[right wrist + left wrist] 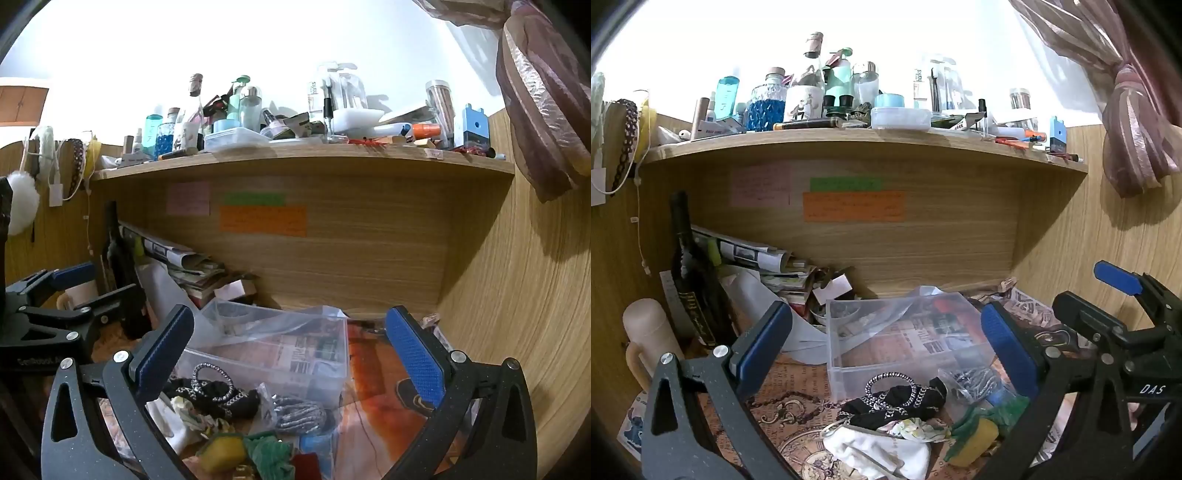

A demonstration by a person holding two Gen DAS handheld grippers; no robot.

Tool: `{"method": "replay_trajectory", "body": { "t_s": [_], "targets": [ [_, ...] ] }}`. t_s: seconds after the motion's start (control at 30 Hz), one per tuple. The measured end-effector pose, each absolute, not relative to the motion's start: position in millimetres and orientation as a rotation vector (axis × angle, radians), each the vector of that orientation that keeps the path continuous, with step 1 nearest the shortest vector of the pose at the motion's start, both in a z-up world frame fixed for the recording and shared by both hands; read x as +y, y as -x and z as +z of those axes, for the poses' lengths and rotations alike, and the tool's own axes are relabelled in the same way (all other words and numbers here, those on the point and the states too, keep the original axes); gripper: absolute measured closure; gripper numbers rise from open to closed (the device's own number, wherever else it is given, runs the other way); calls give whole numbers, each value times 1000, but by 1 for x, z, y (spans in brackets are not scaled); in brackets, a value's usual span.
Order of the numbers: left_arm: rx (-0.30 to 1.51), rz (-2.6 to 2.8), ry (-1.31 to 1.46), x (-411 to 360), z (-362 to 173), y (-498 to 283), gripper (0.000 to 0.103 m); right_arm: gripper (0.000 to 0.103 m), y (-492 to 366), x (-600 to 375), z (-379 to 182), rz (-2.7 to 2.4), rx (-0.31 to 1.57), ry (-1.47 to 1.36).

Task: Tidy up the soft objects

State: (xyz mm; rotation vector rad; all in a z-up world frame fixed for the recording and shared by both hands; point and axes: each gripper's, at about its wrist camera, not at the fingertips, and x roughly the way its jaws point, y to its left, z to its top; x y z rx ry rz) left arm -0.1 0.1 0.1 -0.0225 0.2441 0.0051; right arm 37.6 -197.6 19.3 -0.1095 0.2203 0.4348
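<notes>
A pile of soft things lies on the desk in front of a clear plastic box (871, 325) (280, 354): a black cloth with silver chains (897, 400) (218, 393), a white cloth (882, 452) (173, 421), a yellow and green sponge (979, 432) (225, 450) and a bag with a grey knit item (299, 413). My left gripper (886, 343) is open above the pile and holds nothing. My right gripper (291, 350) is open and empty over the same pile. The right gripper also shows in the left wrist view (1086, 295).
A wooden shelf (864, 144) crowded with bottles and jars runs above the desk. Books and papers (768, 266) lean at the back left beside a dark bottle (694, 280). A cream mug (646, 332) stands at the left. A wooden side wall (517, 295) closes the right.
</notes>
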Motion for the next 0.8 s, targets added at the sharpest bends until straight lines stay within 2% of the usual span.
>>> {"method": "replay_trajectory", "body": {
  "t_s": [0.8],
  "targets": [
    [241,-8,43,0,3,-1,0,0,-38,-195,18,449,226,77]
  ]
}}
